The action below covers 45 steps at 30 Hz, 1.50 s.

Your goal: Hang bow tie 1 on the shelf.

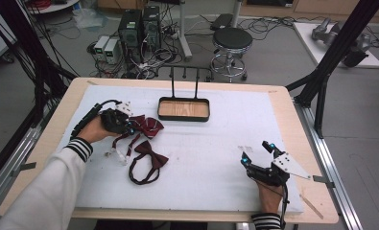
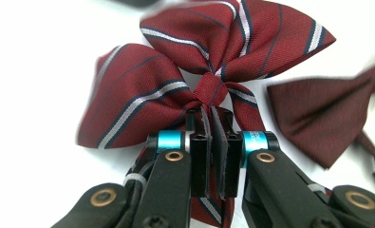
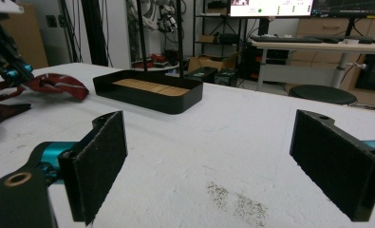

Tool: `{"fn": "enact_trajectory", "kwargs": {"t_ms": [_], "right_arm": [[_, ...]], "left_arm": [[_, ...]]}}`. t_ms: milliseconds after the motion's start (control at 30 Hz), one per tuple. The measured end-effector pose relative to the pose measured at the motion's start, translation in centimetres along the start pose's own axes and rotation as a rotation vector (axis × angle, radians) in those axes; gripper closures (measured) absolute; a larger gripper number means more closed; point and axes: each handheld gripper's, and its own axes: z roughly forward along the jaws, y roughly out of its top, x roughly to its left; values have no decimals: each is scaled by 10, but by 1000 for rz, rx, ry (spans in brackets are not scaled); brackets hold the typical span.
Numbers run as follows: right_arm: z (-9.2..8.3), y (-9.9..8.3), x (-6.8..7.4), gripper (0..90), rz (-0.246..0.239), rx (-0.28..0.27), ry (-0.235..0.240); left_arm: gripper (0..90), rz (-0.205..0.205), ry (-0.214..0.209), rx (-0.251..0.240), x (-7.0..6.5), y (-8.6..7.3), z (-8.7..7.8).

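A dark red bow tie with white and navy stripes lies at the left of the white mat. My left gripper is shut on the striped bow tie, pinching the fabric just below its knot. A plain dark red bow tie with its looped strap lies on the mat just in front of it. My right gripper rests near the front right of the mat, jaws wide open with nothing between them. The right gripper view also shows the striped bow tie and the left gripper at far left.
A black tray with a wooden floor and two upright black rods stands at the back middle of the mat. The white mat covers most of the wooden table. A stool and computers stand on the floor beyond.
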Motion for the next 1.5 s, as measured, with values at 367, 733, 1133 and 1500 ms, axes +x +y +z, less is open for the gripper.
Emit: {"fn": "enact_trajectory", "kwargs": {"t_ms": [367, 733, 1133, 1500], "right_arm": [[0, 0, 0, 113, 0, 0, 0], [0, 0, 0, 113, 2, 1, 0], [0, 0, 0, 113, 2, 1, 0], [0, 0, 0, 113, 0, 0, 1]], "left_arm": [[859, -54, 98, -243, -3, 10, -30], [859, -101, 177, -372, -4, 22, -43], [859, -115, 229, -446, 2, 41, -63], [859, -103, 259, -480, 12, 70, -75]]}}
